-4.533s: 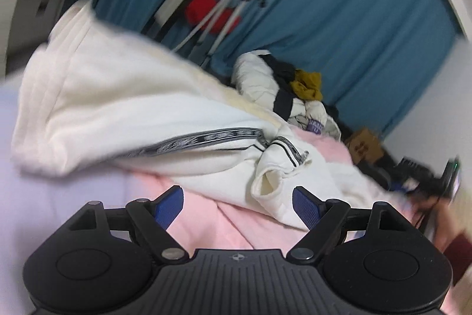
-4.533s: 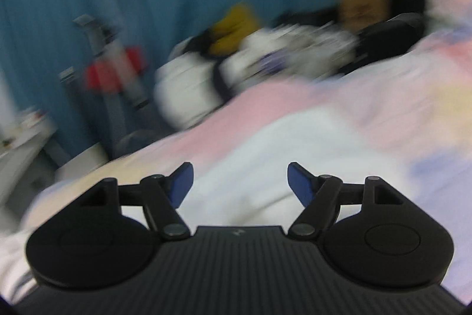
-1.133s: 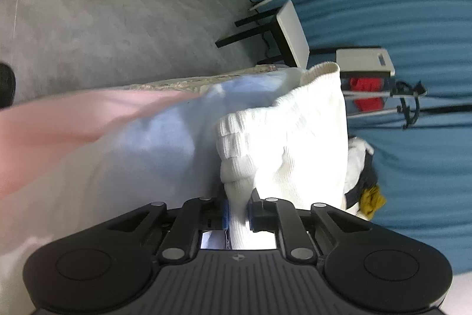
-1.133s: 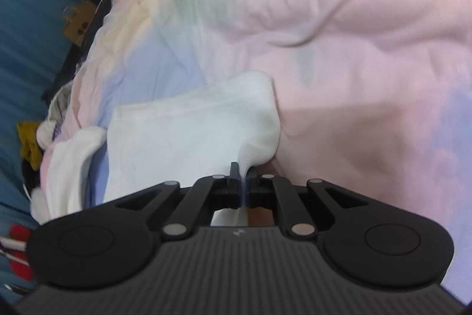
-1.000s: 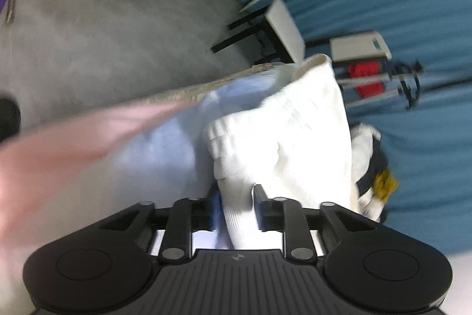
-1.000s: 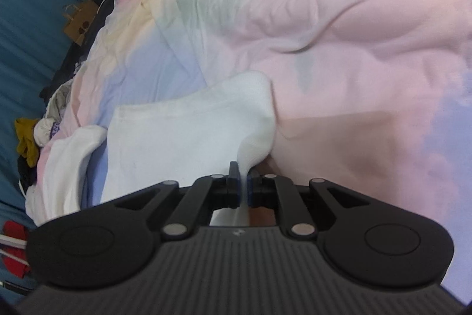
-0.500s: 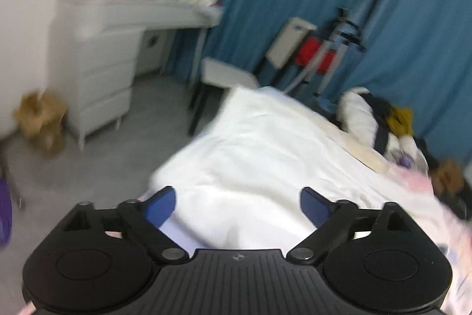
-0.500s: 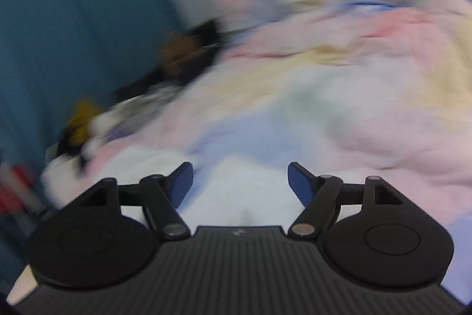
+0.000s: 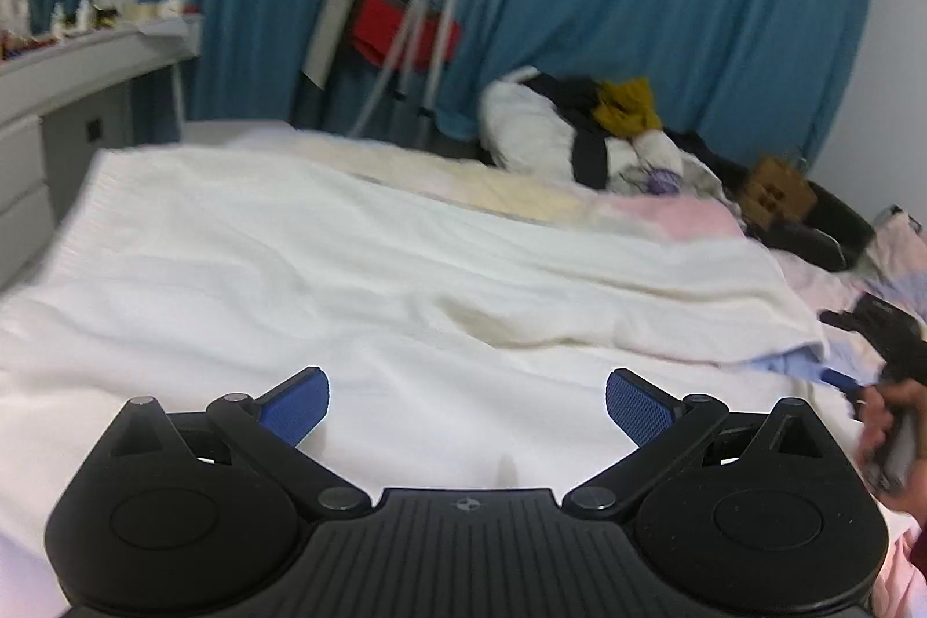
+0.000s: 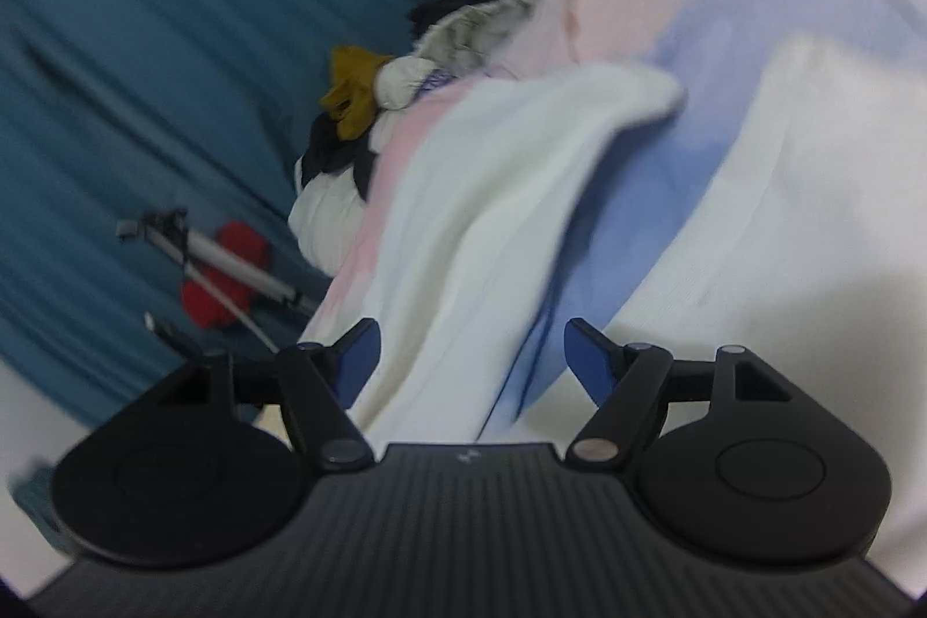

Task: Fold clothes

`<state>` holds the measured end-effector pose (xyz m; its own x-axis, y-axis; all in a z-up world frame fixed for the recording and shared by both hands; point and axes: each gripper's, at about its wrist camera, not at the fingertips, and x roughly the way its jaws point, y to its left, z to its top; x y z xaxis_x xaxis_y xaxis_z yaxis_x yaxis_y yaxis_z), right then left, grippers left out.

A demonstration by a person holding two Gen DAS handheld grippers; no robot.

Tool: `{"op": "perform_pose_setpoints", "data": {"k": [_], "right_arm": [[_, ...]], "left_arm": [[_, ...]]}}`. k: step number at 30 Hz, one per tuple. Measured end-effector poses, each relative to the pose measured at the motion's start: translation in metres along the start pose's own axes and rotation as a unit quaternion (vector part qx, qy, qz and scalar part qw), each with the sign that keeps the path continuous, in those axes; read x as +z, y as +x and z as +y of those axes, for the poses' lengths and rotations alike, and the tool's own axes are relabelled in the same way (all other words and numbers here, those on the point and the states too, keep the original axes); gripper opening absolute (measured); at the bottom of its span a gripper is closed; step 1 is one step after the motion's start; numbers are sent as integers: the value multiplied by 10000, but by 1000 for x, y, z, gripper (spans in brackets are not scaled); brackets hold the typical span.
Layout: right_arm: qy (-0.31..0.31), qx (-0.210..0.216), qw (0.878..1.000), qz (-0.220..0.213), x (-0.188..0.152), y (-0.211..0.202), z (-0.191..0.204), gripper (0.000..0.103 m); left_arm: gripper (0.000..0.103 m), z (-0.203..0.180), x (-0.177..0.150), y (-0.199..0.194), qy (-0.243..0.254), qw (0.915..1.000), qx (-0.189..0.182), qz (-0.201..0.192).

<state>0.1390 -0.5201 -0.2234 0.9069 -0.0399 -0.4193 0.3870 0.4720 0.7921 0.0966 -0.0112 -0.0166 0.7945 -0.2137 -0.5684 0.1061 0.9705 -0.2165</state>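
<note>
Both our left gripper (image 9: 467,402) and right gripper (image 10: 470,354) have released the white sweater (image 9: 324,270), now lying spread on the bed (image 9: 689,215).

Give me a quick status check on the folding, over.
Left gripper open, jaws opening, nothing between its fingers. Right gripper open, empty. White sweater lies spread on the bed. Clothes pile at the far edge, clear of the sweater.

place: home bedroom | cues: bed (image 9: 666,212), blue curtains (image 9: 666,10), white dresser (image 9: 35,108)
</note>
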Motion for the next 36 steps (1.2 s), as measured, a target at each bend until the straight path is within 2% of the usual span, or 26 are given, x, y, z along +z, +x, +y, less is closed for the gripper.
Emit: {"op": "perform_pose_setpoints", "data": {"k": [4, 6, 8, 9, 10, 11, 12, 13, 15, 17, 21, 24, 27, 29, 31, 36], "right_arm": [[803, 50, 9967, -124, 8, 44, -34, 68], [879, 144, 9954, -362, 16, 57, -41, 66], [859, 215, 9942, -617, 25, 66, -44, 57], [844, 209, 9939, -678, 30, 70, -45, 48], [829, 203, 9936, -739, 35, 74, -46, 34], [813, 197, 9933, -800, 40, 77, -46, 28], [798, 192, 9929, -861, 45, 81, -47, 15], [783, 186, 9925, -921, 50, 84, -48, 8], [581, 255, 9921, -1078, 54, 80, -43, 7], [165, 142, 9915, -1284, 56, 66, -25, 7], [-400, 31, 9840, -1738, 61, 28, 4, 7], [-554, -376, 9793, -1911, 61, 5, 1, 7], [-495, -1033, 9819, -1510, 60, 11, -28, 7], [-793, -1347, 9816, -1093, 55, 27, -41, 7], [-1039, -1416, 9800, -931, 52, 34, -44, 8], [-1062, -1471, 9795, -874, 47, 17, -30, 10]], "left_arm": [[103, 3, -17, 37, 15, 9996, -231, 163], [103, 5, -21, 53, -17, 9993, -300, 227], [103, 10, -20, 67, -64, 9990, -367, 247], [103, 13, -19, 70, -98, 9989, -389, 228], [103, 14, -18, 73, -130, 9989, -399, 208], [103, 16, -18, 76, -147, 9989, -400, 199], [103, 16, -17, 78, -149, 9989, -392, 192], [103, 17, -17, 80, -137, 9991, -364, 188], [103, 19, -16, 82, -166, 9993, -290, 194], [103, 22, -15, 81, -253, 9990, -271, 239], [103, 26, -13, 68, -334, 9990, -267, 157], [103, 28, -9, 56, -325, 9992, -237, 83], [103, 31, -6, 47, -299, 9994, -169, 69], [103, 34, -5, 43, -282, 9995, -117, 57], [103, 36, -4, 41, -288, 9995, -55, 80], [103, 39, 0, 35, -343, 9994, 6, 32]]}}
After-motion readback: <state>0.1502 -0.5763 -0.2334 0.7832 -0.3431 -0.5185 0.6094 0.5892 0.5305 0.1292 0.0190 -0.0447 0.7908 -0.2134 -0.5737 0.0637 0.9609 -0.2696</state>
